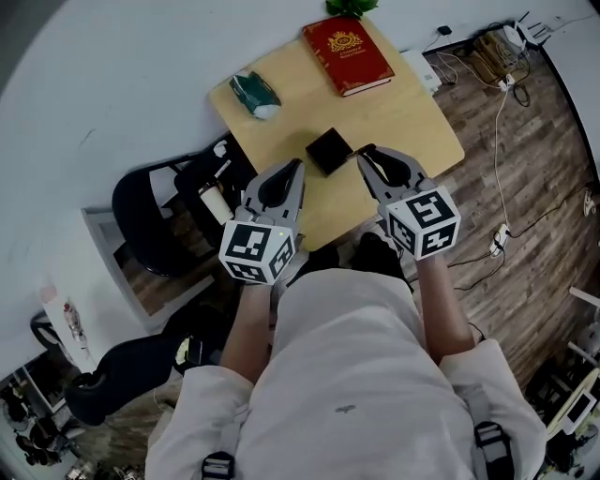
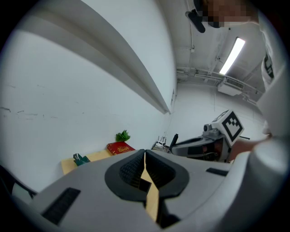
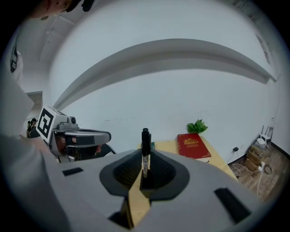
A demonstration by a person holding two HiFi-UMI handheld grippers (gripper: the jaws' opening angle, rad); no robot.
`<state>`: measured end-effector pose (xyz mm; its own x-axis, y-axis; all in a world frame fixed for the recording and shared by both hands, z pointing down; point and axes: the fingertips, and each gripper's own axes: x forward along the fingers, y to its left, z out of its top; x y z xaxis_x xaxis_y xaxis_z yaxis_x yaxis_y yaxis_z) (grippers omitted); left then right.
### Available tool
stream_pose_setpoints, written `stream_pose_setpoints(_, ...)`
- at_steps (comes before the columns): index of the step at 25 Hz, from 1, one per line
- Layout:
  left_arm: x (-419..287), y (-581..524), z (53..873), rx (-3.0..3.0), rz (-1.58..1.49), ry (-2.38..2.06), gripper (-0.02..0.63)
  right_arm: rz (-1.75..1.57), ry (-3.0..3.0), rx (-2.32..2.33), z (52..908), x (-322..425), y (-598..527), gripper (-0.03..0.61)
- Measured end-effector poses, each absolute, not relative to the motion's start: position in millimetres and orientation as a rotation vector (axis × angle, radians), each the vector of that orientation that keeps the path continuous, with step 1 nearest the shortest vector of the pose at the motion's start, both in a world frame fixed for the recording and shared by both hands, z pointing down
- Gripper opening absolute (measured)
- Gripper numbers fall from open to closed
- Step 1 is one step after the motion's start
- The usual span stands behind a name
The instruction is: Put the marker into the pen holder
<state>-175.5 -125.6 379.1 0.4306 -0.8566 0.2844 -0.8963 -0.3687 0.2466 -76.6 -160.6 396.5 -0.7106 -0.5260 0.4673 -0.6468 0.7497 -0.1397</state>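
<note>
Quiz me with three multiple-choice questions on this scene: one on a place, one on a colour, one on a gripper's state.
1. Where is the red book? A) far end of the table B) a shelf C) a drawer
2. The pen holder is: A) white B) black C) red
3. The left gripper is: A) wide open B) gripping a cup C) shut, empty
Answers: A, it lies by the plant; B, a black box; C, its jaws meet on nothing.
</note>
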Motion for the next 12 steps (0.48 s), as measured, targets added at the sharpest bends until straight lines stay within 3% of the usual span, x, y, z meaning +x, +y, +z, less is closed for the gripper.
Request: stream_pose_setpoints(12, -175, -134, 406, 2.315, 0.17, -1.417, 0.009, 0.466, -2.479, 0.93, 433, -91, -171, 0.052)
